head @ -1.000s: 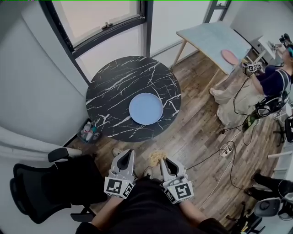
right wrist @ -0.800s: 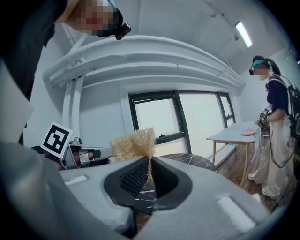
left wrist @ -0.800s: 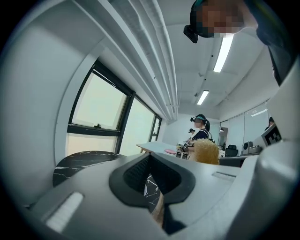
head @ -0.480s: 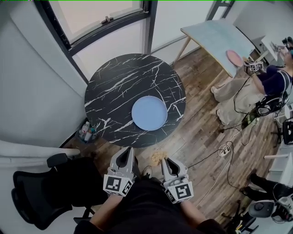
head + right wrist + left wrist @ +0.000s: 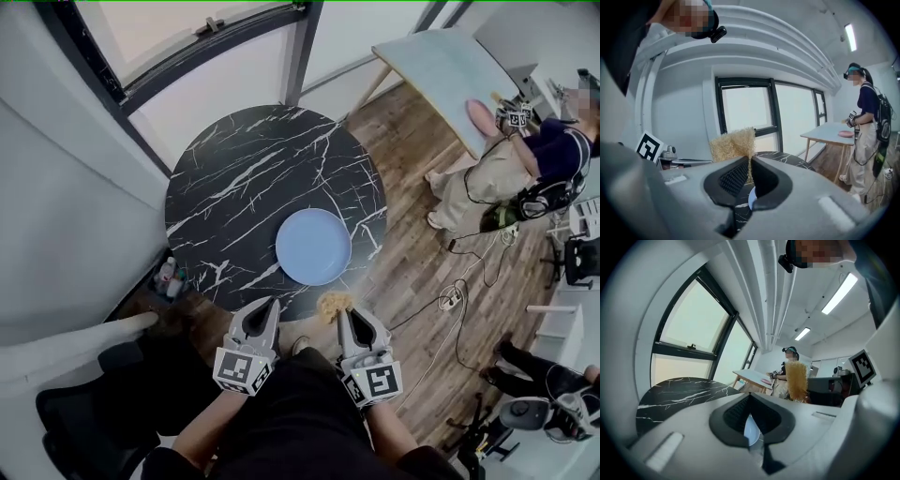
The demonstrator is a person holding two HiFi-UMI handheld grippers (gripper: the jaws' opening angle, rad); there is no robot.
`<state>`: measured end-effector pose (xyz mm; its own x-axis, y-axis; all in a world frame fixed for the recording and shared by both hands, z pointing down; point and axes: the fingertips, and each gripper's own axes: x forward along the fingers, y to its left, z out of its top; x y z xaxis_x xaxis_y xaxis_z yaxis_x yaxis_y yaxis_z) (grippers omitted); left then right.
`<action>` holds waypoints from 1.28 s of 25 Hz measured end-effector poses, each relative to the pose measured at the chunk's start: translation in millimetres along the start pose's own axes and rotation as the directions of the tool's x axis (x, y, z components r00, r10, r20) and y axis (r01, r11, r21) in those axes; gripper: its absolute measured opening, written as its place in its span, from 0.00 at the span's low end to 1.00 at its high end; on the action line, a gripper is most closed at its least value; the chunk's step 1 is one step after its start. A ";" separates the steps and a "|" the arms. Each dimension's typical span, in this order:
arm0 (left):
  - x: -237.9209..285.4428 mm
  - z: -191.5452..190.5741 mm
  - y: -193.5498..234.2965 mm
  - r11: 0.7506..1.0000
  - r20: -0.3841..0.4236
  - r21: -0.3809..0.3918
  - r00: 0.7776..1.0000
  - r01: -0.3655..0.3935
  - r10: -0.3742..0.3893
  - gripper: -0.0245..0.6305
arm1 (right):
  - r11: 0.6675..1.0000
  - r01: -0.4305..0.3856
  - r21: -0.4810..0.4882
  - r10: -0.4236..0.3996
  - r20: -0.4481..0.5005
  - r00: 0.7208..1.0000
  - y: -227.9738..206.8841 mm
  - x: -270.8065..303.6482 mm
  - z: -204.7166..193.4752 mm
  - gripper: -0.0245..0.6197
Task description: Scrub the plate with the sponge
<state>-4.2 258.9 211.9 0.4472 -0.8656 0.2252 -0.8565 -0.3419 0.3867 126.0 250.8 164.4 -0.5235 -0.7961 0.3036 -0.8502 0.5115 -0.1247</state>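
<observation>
Right tool (image 5: 343, 313): jaws closed on the sponge (image 5: 335, 303), pinching only its lower edge. Most of the sponge stands free above the tips, in the lower middle of the head view.

Left tool (image 5: 266, 306): jaws fully together, nothing between them.

Both tools hang off the near edge of the round marbled surface (image 5: 244, 178); neither touches it.

The plate (image 5: 313, 246) lies flat on the surface, centre frame, toward the near rim and apart from both tools. We see nothing on it: no food, no water, no foam.

Other container: a small holder with bottles (image 5: 169, 277) on the floor at the surface's lower left. We cannot tell what is in them.

Risks, as we judge them:
- The grip on the sponge is thin. Pressing down could fold the sponge or pull it out of the jaws, and the hard tips would then scrape the plate.
- Nothing holds the plate. A scrub stroke toward us could push it over the near rim unless we brace it.
- The left tool is closed, so it must open before it can take the plate's edge. A late brace means a sliding plate.
- The sponge looks dry, so it may drag the plate.
</observation>
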 end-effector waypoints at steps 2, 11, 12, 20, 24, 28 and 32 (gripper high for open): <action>7.4 1.7 12.1 1.000 -0.033 0.001 0.999 0.017 -0.017 0.04 | 1.000 0.017 0.001 -0.017 -0.007 1.000 0.7 15.0 5.0 0.07; 55.9 -36.2 60.2 1.000 -0.202 -0.020 0.979 0.002 -0.006 0.10 | 1.000 0.002 -0.006 -0.003 -0.057 0.998 -9.0 77.3 -3.0 0.07; 64.0 -44.3 65.1 0.999 -0.222 -0.035 0.975 -0.006 -0.002 0.12 | 1.000 -0.005 -0.005 0.004 -0.063 0.998 -13.2 84.1 -5.8 0.07; 125.6 -120.3 102.6 0.980 -0.369 -0.149 0.927 -0.133 0.069 0.19 | 0.995 -0.092 0.047 0.099 -0.152 0.983 -58.5 139.2 -43.7 0.07; 148.6 -149.9 124.1 0.963 -0.403 -0.171 0.907 -0.208 0.125 0.20 | 0.991 -0.132 -0.010 0.127 -0.195 0.972 -81.4 163.1 -68.5 0.07; 160.4 -176.2 140.5 0.947 -0.446 -0.195 0.883 -0.256 0.147 0.24 | 0.984 -0.175 -0.039 0.162 -0.229 0.960 -92.9 182.7 -93.3 0.07; 173.9 -202.4 139.8 0.932 -0.500 -0.240 0.857 -0.272 0.121 0.30 | 0.975 -0.214 -0.062 0.190 -0.272 0.943 -99.3 201.0 -117.0 0.07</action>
<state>6.0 134.7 486.2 0.4086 -0.6007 0.6871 -0.8577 0.0046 0.5141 111.8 77.8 348.3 -0.6399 -0.5661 0.5197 -0.7135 0.6889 -0.1280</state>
